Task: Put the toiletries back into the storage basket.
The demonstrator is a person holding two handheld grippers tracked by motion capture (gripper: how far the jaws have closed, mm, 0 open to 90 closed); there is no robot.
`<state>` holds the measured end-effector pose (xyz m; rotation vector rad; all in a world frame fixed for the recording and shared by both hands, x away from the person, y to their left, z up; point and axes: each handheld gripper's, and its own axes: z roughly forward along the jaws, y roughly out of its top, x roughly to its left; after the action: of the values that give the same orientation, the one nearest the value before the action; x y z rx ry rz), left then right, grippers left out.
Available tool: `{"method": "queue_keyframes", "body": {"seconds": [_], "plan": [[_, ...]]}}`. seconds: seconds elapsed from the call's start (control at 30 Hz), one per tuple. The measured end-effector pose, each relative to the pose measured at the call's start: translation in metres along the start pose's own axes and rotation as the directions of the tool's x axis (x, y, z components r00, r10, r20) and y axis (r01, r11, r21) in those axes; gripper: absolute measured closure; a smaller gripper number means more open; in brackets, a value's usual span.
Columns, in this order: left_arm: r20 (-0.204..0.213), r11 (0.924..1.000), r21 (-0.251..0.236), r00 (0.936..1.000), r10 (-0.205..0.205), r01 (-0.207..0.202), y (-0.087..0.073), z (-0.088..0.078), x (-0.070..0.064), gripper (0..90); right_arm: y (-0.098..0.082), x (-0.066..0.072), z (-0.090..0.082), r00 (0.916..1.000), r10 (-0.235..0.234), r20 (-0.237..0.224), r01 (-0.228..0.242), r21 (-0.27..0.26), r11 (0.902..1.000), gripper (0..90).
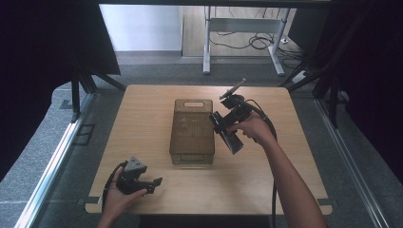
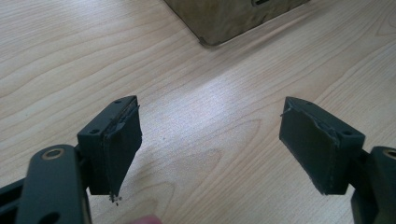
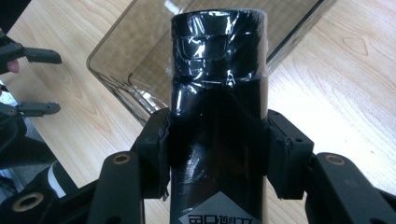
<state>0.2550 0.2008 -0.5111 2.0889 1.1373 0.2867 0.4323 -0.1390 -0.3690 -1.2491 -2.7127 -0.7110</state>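
Left gripper point(image 1: 157, 181) is rested near the table's point(image 1: 266, 190) front edge, jaws spread and empty. Right gripper point(image 3: 217, 154) is clamped on a black wrapped bottle point(image 3: 218, 93), held just beside the clear bin's point(image 1: 192, 133) right wall. Bottle should be centred over the opening before lowering. Label is cut off; bin contents are hard to make out.

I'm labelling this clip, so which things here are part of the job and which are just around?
Part of the job:
- black bottle, clamped in the right gripper
- clear plastic box

Just around:
- left gripper, open over the table
- desk frame
- floor cables
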Motion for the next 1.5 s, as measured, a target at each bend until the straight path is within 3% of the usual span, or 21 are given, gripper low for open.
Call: {"method": "queue_keyframes", "body": {"seconds": [0.57, 0.87, 1.5], "plan": [[0.000, 1.0000, -0.002, 1.0000, 0.000, 0.000, 0.000, -0.001, 0.002, 21.2, 0.029, 0.008, 0.003, 0.9998, 0.017, -0.014, -0.017, -0.001, 0.9998, 48.6], [0.002, 1.0000, -0.001, 1.0000, -0.003, 0.003, 0.000, -0.001, 0.001, 21.2, 0.038, 0.011, 0.013, 0.9996, 0.017, -0.023, -0.017, 0.008, 0.9998, 48.7], [0.004, 1.0000, 0.000, 1.0000, -0.004, 0.004, -0.001, -0.001, 0.002, 21.2, 0.055, 0.013, 0.027, 0.9964, 0.070, -0.047, -0.070, 0.009, 0.9975, 48.7]]}}
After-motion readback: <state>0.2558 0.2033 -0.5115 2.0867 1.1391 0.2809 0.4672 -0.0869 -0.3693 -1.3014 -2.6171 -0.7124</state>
